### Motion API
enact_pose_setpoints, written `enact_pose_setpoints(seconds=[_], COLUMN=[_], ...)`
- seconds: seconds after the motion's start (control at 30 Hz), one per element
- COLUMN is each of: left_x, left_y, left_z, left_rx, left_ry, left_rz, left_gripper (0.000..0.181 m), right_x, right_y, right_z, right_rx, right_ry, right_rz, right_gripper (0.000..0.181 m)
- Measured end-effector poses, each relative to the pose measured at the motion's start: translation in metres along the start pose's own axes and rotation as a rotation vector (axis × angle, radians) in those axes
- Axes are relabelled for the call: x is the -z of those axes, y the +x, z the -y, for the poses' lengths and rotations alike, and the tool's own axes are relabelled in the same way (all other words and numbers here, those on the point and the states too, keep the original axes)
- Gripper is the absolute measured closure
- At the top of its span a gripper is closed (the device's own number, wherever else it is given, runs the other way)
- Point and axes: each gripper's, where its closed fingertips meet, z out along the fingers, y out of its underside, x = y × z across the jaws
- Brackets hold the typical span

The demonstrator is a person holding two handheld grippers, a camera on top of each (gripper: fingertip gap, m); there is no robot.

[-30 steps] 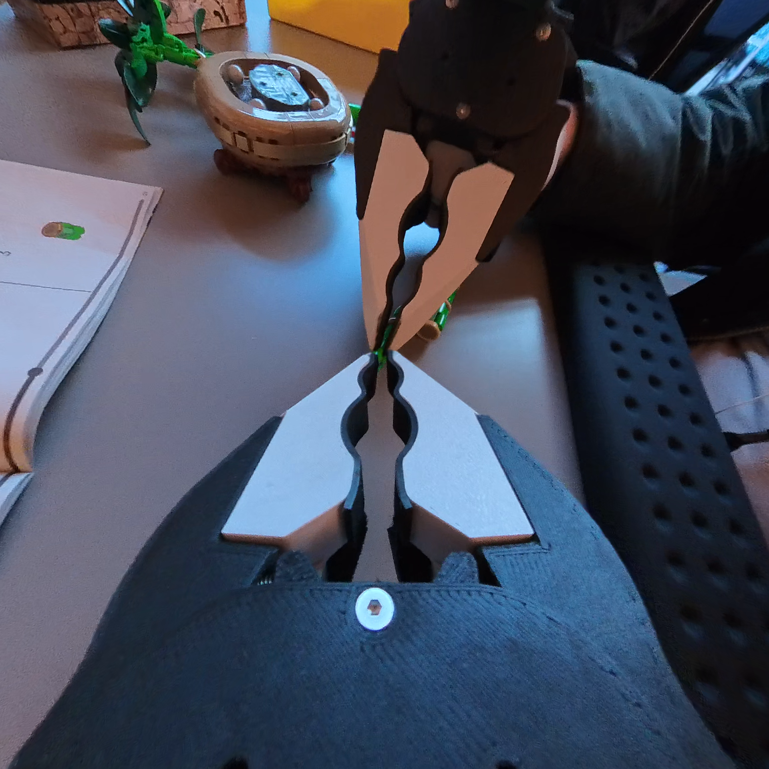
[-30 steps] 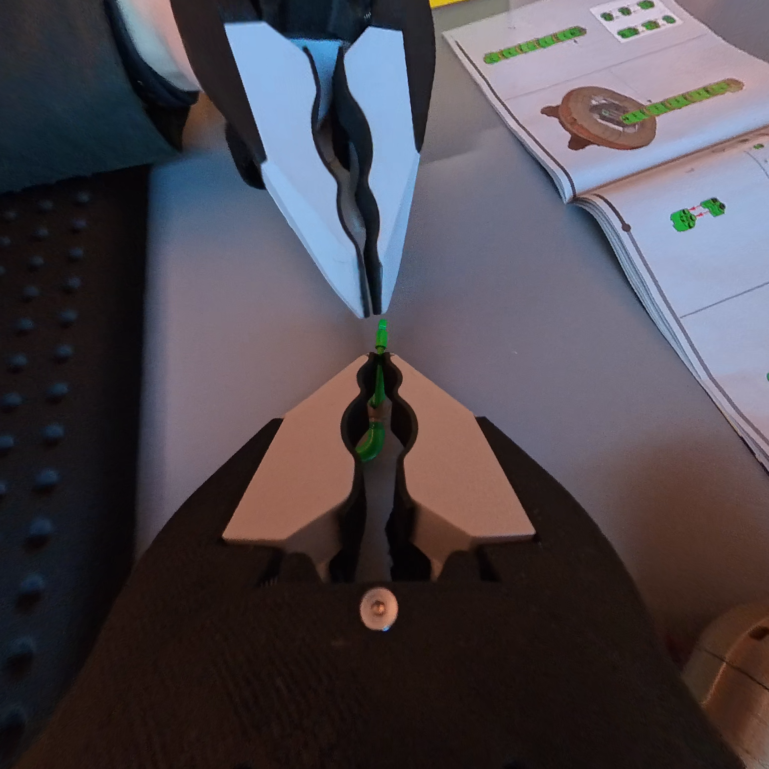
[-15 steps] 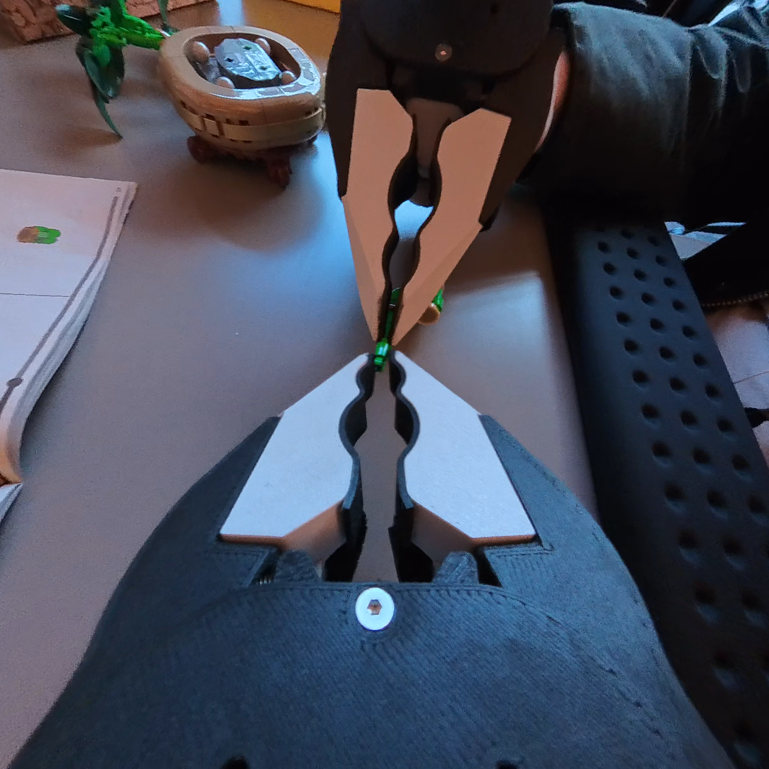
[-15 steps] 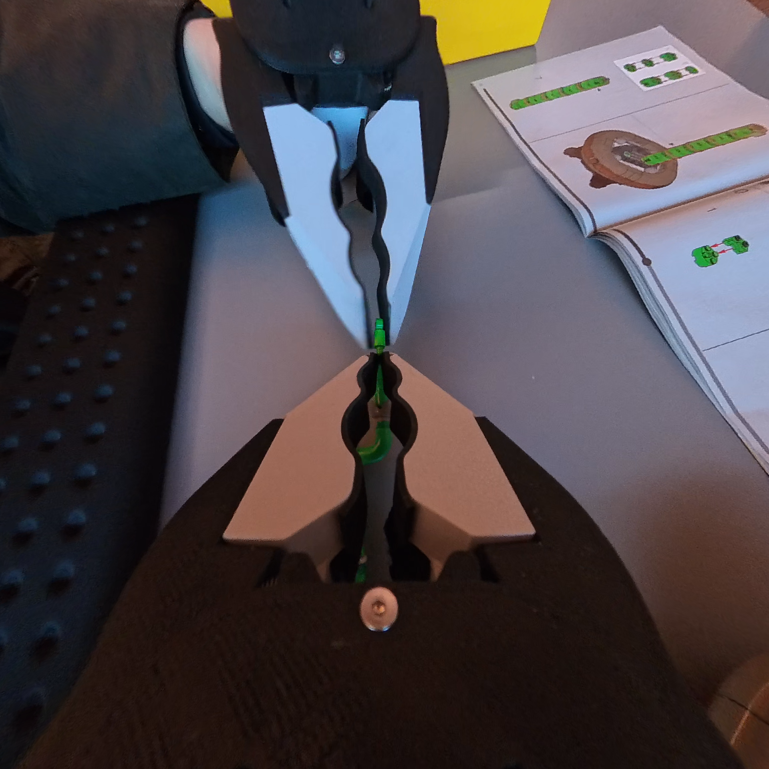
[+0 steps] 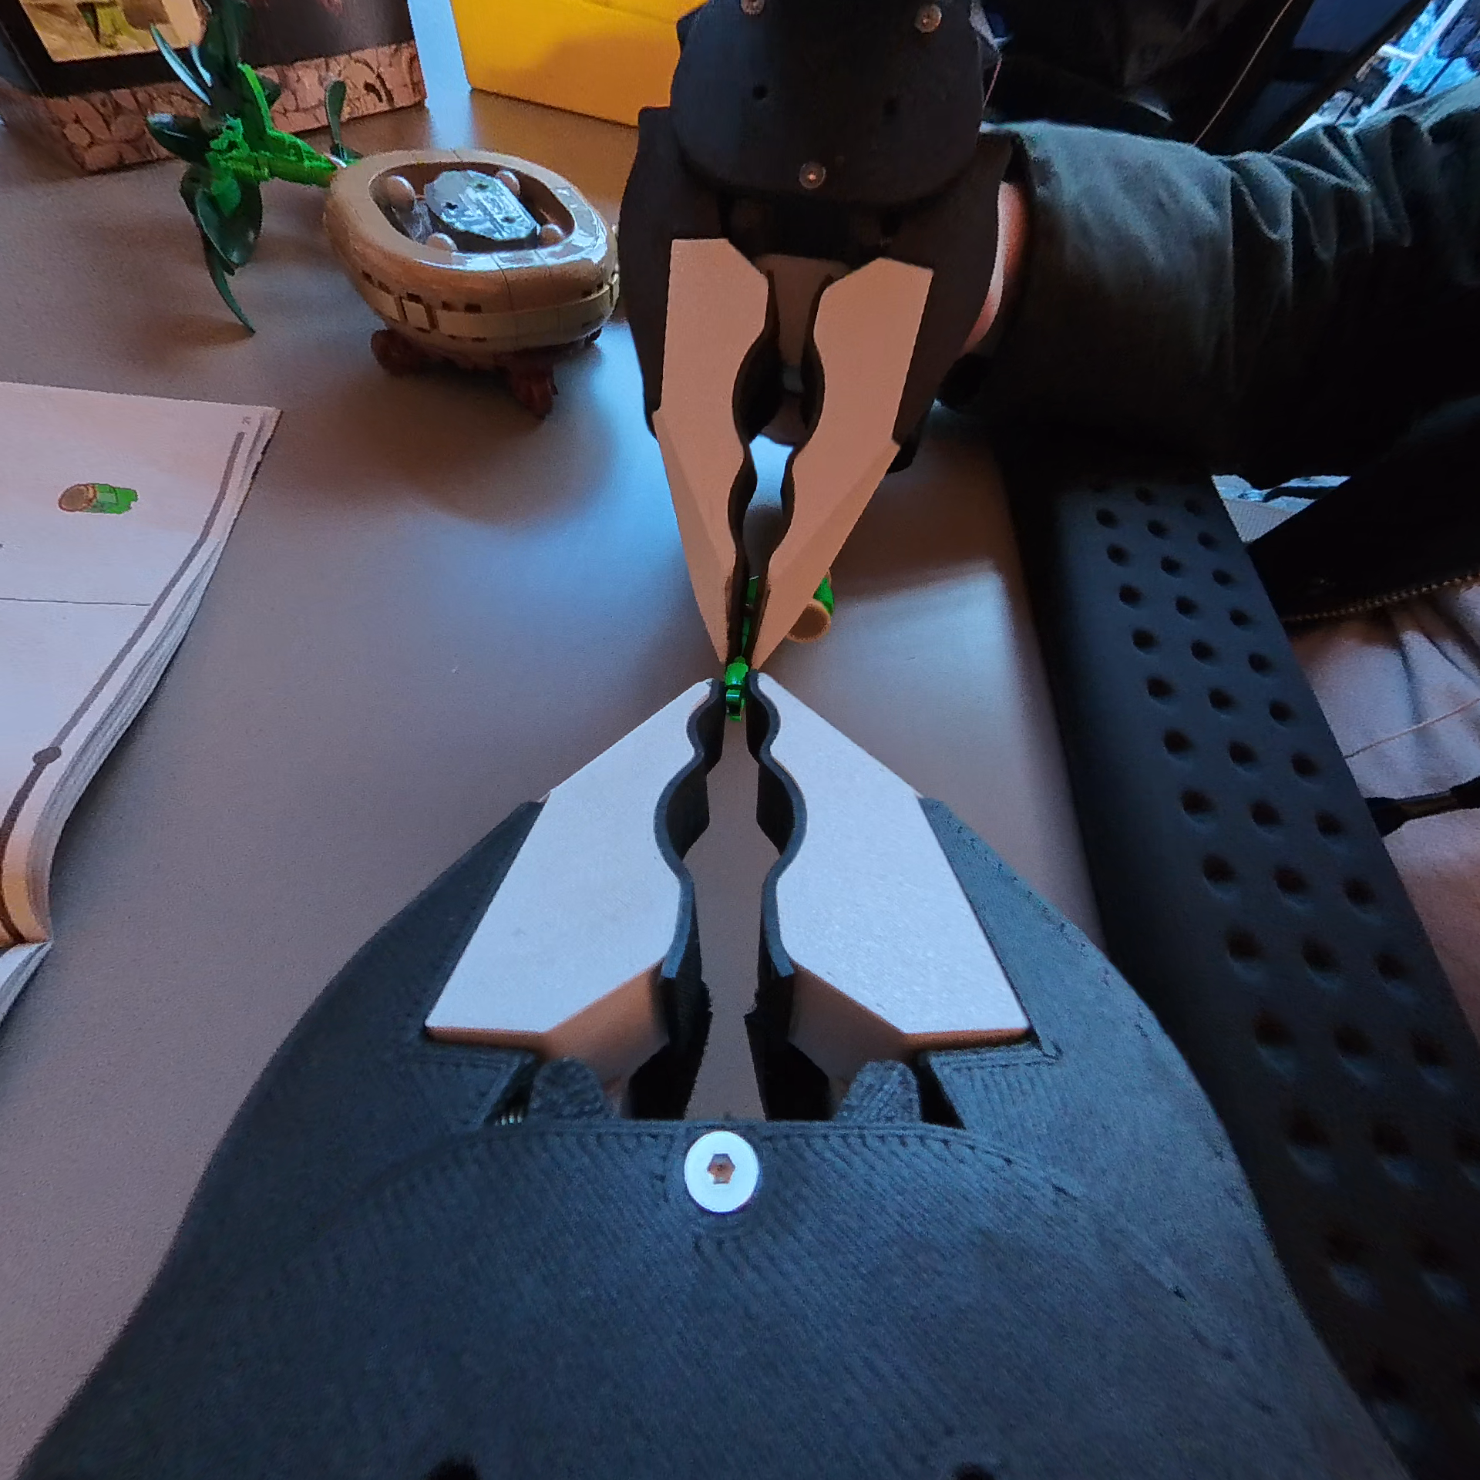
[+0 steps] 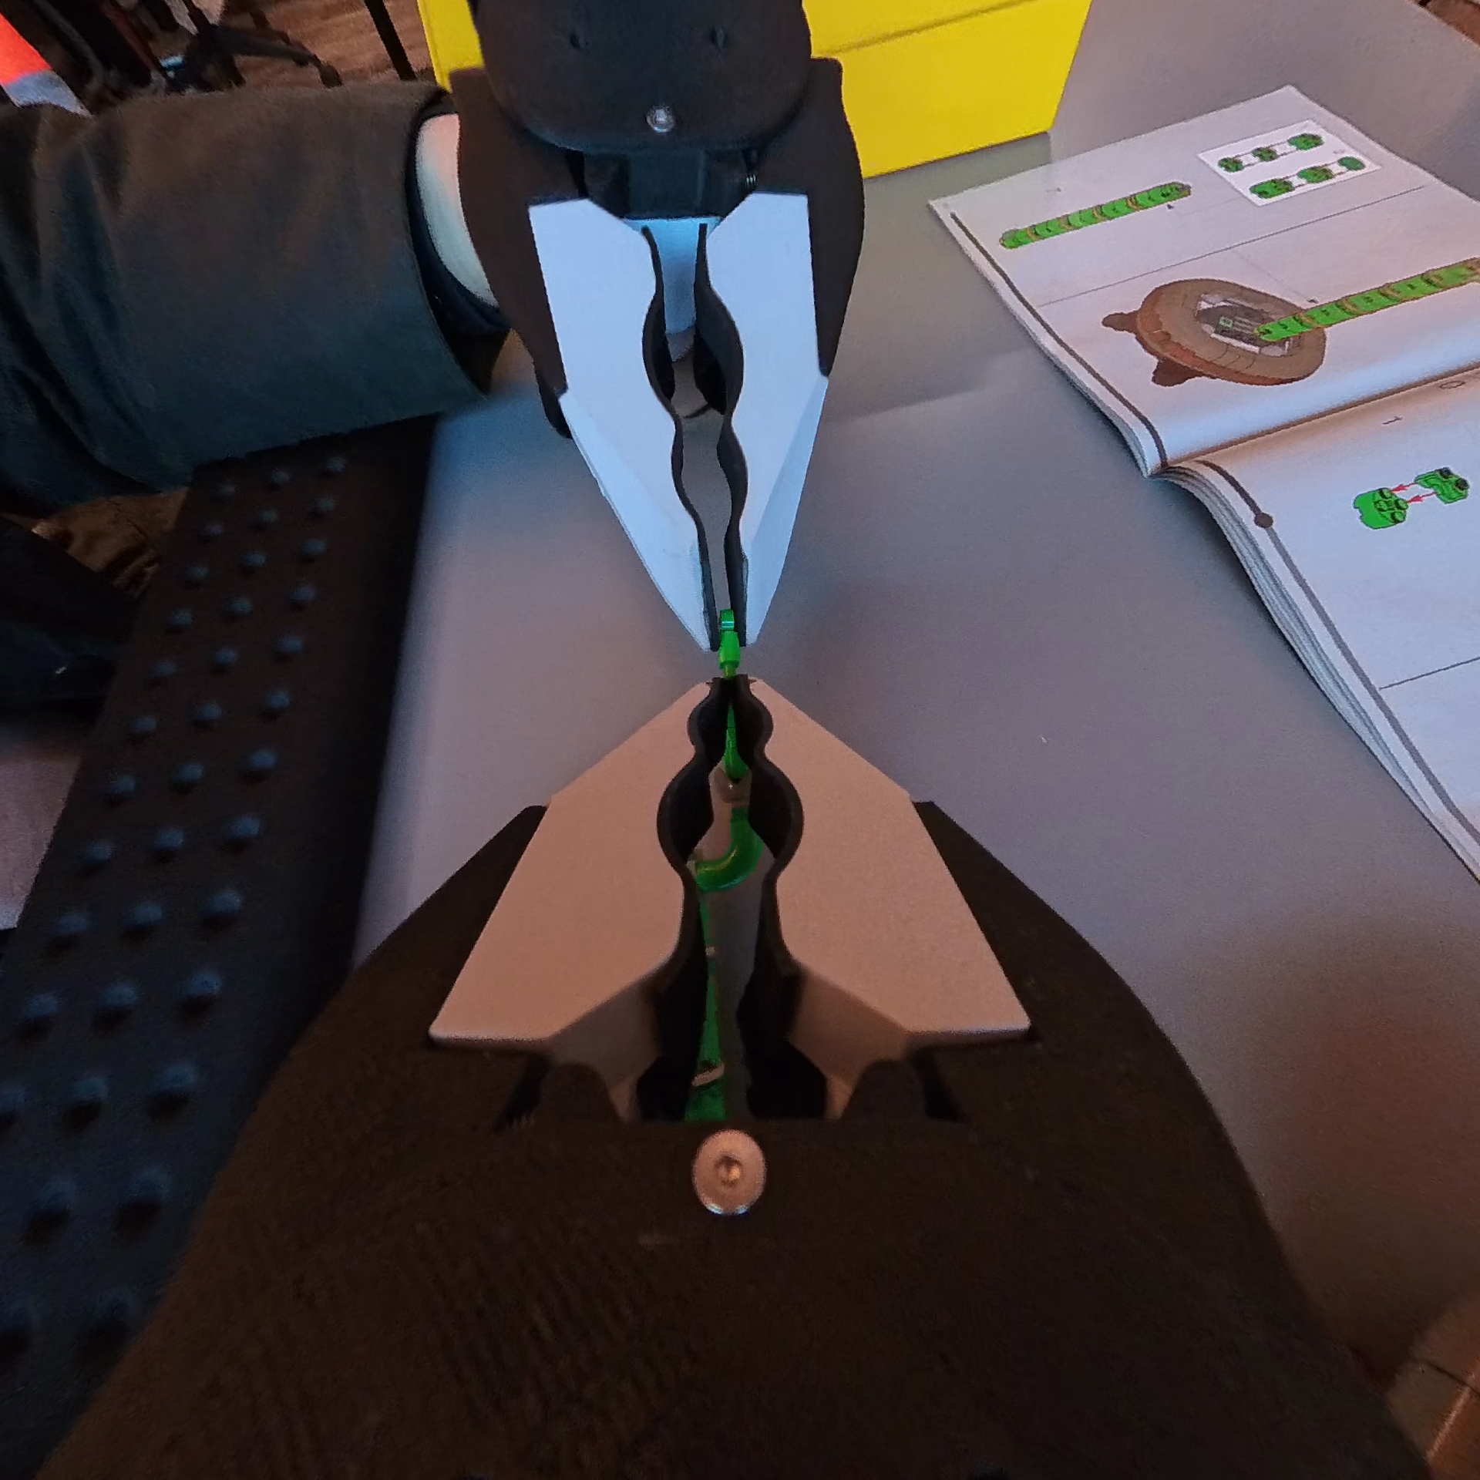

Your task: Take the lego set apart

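A thin green lego stem [image 6: 725, 873] runs along the inside of my right gripper [image 6: 729, 685], which is shut on it. The stem's small green end piece [image 6: 726, 641] sticks out past the right tips. My left gripper [image 5: 733, 697] meets the right gripper [image 5: 741, 657] tip to tip above the table. Its tips are closed on that green end piece [image 5: 734, 685]. The left gripper also shows in the right wrist view [image 6: 725, 637]. A tan and green end of the stem [image 5: 813, 615] shows behind the right fingers.
A tan lego pot [image 5: 472, 240] on brown feet and a green leafy lego piece [image 5: 232, 168] stand at the far left. An open instruction booklet [image 5: 96, 601] [image 6: 1281, 360] lies beside them. A yellow box [image 6: 921, 72] stands at the back; a black perforated surface [image 5: 1241, 801] borders the table. The grippers are tip to tip, or close to it.
The two grippers have come together: the green end piece that stood free of the left tips a second ago now sits between them. Both grippers have shifted slightly.
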Motion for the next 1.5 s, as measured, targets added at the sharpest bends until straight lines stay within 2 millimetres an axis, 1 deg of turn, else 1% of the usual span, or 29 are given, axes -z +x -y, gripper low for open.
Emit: enact_pose_setpoints(seconds=[0.13, 0.17, 0.2, 0.23, 0.3, 0.37, 0.43, 0.47, 0.5, 0.53, 0.63, 0.67, 0.7, 0.8, 0.9, 1.1, 1.17, 1.5], left_x=[0.003, 0.005, 0.011, 0.019, 0.035, 0.039, 0.034, 0.029, 0.025, 0.021, 0.013, 0.011, 0.010, 0.010, 0.011, 0.011, 0.012, 0.012], left_y=[0.003, -0.002, -0.010, -0.015, -0.016, -0.011, -0.006, -0.005, -0.003, -0.002, 0.002, 0.003, 0.005, 0.006, 0.006, 0.011, 0.011, 0.013], left_z=[0.002, -0.002, -0.009, -0.010, -0.001, 0.007, 0.005, 0.001, -0.001, 0.000, 0.002, 0.002, 0.002, 0.004, 0.006, 0.003, 0.005, 0.002], left_rx=[-0.002, -0.006, -0.016, -0.017, 0.017, 0.026, 0.009, 0.001, -0.001, 0.003, 0.002, -0.005, -0.007, -0.006, -0.023, -0.021, -0.015, 0.001], left_ry=[0.010, -0.016, -0.045, -0.035, 0.042, 0.090, 0.067, 0.042, 0.029, 0.029, 0.029, 0.028, 0.022, 0.038, 0.038, 0.028, 0.042, 0.040], left_rz=[-0.011, 0.022, 0.070, 0.099, 0.099, 0.071, 0.055, 0.055, 0.051, 0.040, 0.021, 0.018, 0.006, 0.003, 0.013, -0.011, -0.016, -0.038], left_gripper=[0.178, 0.178, 0.178, 0.178, 0.178, 0.178, 0.178, 0.178, 0.178, 0.178, 0.178, 0.178, 0.178, 0.178, 0.178, 0.178, 0.178, 0.180], right_x=[0.003, 0.004, 0.007, 0.011, 0.020, 0.023, 0.019, 0.015, 0.010, 0.004, -0.011, -0.015, -0.016, -0.014, -0.012, -0.012, -0.010, -0.009], right_y=[-0.003, 0.000, 0.006, 0.009, 0.010, 0.012, 0.007, 0.003, 0.001, -0.001, -0.007, -0.007, -0.005, -0.006, -0.007, -0.012, -0.012, -0.014], right_z=[0.004, -0.002, -0.011, -0.014, 0.000, 0.010, 0.013, 0.013, 0.013, 0.013, 0.009, 0.006, 0.004, 0.005, 0.006, 0.004, 0.006, 0.003], right_rx=[-0.020, -0.014, 0.004, 0.004, -0.067, -0.075, -0.030, -0.006, 0.012, 0.027, 0.062, 0.070, 0.077, 0.094, 0.052, 0.038, 0.023, 0.003], right_ry=[0.025, -0.010, -0.061, -0.053, 0.049, 0.103, 0.110, 0.106, 0.097, 0.082, 0.036, 0.009, -0.013, -0.010, -0.005, -0.014, 0.004, 0.000], right_rz=[0.023, 0.003, -0.033, -0.040, -0.001, 0.002, 0.011, 0.014, 0.004, -0.001, -0.002, -0.003, -0.019, -0.017, -0.002, 0.023, 0.035, 0.055], right_gripper=[0.181, 0.181, 0.181, 0.181, 0.181, 0.181, 0.181, 0.178, 0.164, 0.159, 0.161, 0.164, 0.174, 0.175, 0.175, 0.175, 0.175, 0.175])
